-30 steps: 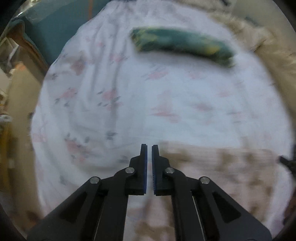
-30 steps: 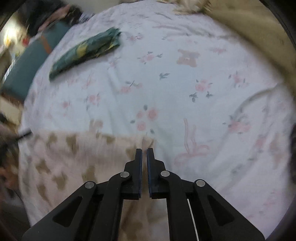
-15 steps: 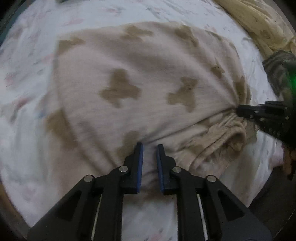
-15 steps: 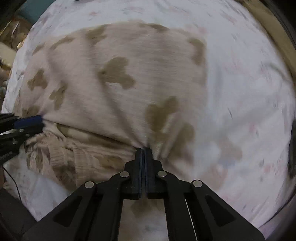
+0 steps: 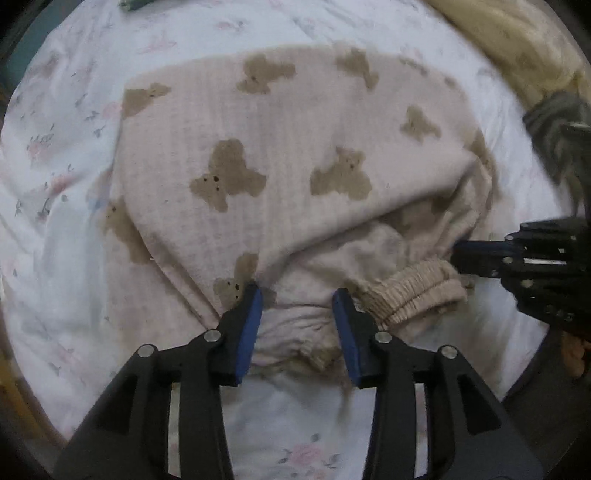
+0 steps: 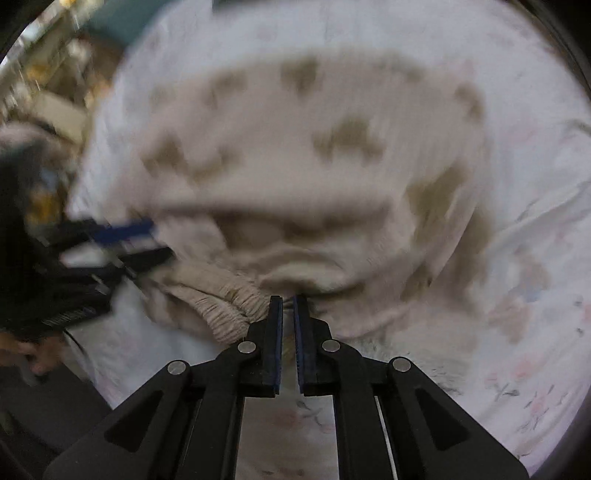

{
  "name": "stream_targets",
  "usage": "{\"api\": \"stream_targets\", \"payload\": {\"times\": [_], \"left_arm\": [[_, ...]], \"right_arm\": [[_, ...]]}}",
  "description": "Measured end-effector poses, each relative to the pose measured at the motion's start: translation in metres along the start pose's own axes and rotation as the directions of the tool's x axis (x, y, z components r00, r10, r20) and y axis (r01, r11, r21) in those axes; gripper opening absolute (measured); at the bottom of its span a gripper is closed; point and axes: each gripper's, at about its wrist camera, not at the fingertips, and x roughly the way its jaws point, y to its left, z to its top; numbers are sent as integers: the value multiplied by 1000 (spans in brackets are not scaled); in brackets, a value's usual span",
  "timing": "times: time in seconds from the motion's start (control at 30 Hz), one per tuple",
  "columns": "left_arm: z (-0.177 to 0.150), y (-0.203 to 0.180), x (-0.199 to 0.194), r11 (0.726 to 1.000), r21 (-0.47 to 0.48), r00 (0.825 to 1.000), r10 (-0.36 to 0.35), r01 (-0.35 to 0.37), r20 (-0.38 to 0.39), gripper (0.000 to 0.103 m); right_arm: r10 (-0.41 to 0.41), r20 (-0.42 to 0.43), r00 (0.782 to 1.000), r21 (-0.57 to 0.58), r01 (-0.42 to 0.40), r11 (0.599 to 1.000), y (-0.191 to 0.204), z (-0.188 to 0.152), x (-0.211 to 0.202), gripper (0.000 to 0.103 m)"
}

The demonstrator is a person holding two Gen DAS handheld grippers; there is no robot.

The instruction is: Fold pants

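Note:
The cream pants (image 5: 288, 155) with brown bear prints lie folded over on the floral bedsheet (image 5: 55, 177); their ribbed elastic waistband (image 5: 417, 291) bunches at the near edge. My left gripper (image 5: 297, 301) is open, its jaws either side of the near fabric edge. My right gripper (image 6: 288, 306) shows a narrow gap between its jaws, just in front of the waistband (image 6: 221, 306) and pants (image 6: 295, 147); no cloth shows between them. This view is blurred. Each gripper appears in the other's view, the right (image 5: 517, 258) and the left (image 6: 92, 251).
A yellowish blanket (image 5: 517, 48) lies at the far right of the bed. A dark green folded item (image 5: 135, 3) sits at the far edge. A grey striped cloth (image 5: 554, 125) is at the right. Cluttered furniture (image 6: 44, 92) stands left of the bed.
Both grippers brought the pants' far part over toward the waistband. The left gripper has opened wide and let go. The right gripper's jaws have parted slightly.

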Motion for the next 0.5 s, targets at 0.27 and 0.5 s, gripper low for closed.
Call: {"api": "stream_targets", "payload": {"times": [0.27,0.5], "left_arm": [[9,-20,-17,987,113,994,110,-110,11,44],[73,57,-67,974,-119,953,214,-192,215,87]], "right_arm": [[-54,-40,998,15,54,998,-13,-13,-10,9],[-47,288,956,255,-30,966,-87,22,-86,82]]}}
